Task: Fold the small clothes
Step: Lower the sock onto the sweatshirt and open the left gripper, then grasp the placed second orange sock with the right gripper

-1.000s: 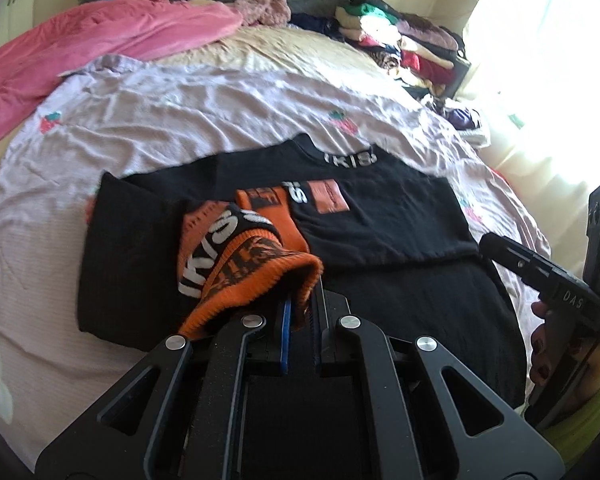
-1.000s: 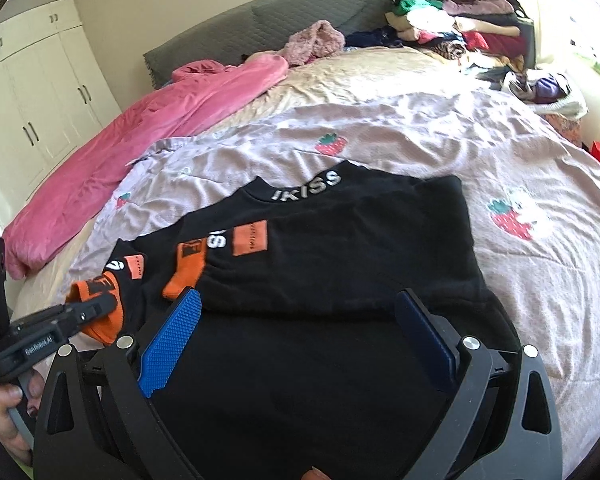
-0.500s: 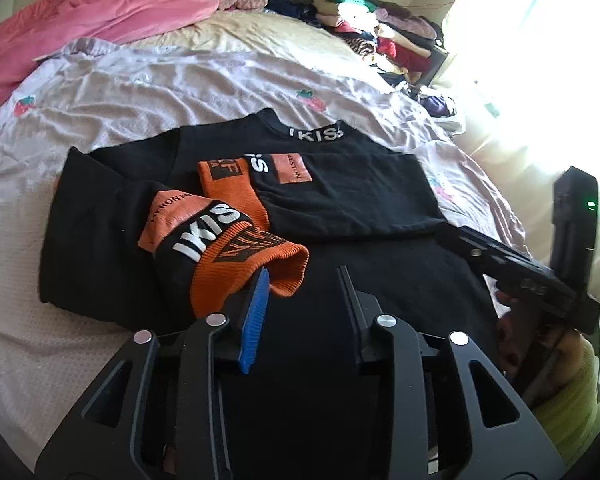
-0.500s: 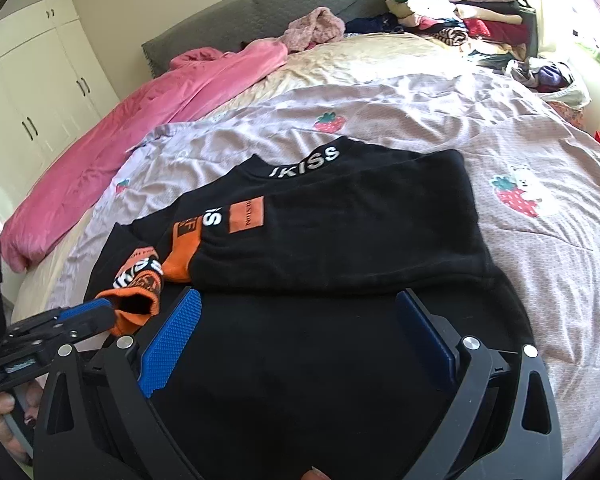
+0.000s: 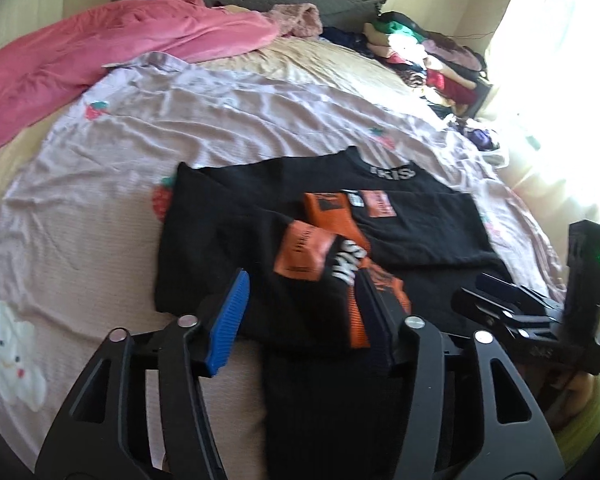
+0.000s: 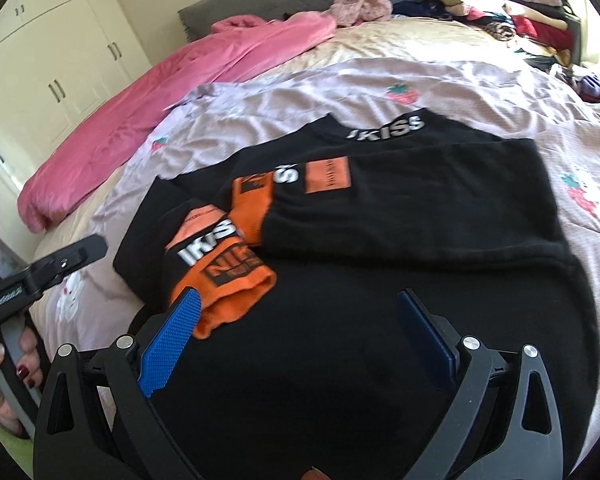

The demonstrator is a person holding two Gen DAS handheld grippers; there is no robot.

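Note:
A black sweatshirt (image 6: pixel 400 216) with a white "IKISS" collar and orange patches lies flat on the bed, both sleeves folded across the chest. It also shows in the left wrist view (image 5: pixel 260 216). The left sleeve's orange cuff (image 6: pixel 232 288) rests on the body, released. My left gripper (image 5: pixel 300 312) is open and empty, hovering over the sleeve near the shirt's left side; it shows at the left edge of the right wrist view (image 6: pixel 60 260). My right gripper (image 6: pixel 296 332) is open and empty above the lower half; it appears in the left wrist view (image 5: pixel 500 300).
The shirt lies on a lilac strawberry-print sheet (image 6: pixel 480 92). A pink quilt (image 5: pixel 120 48) lies along the far left of the bed. A stack of folded clothes (image 5: pixel 432 60) sits at the far right by the bright window. White wardrobes (image 6: pixel 48 80) stand to the left.
My left gripper opened, let go of the orange cuff on the shirt's body, and drew back to the left. My right gripper stayed open and shifted slightly.

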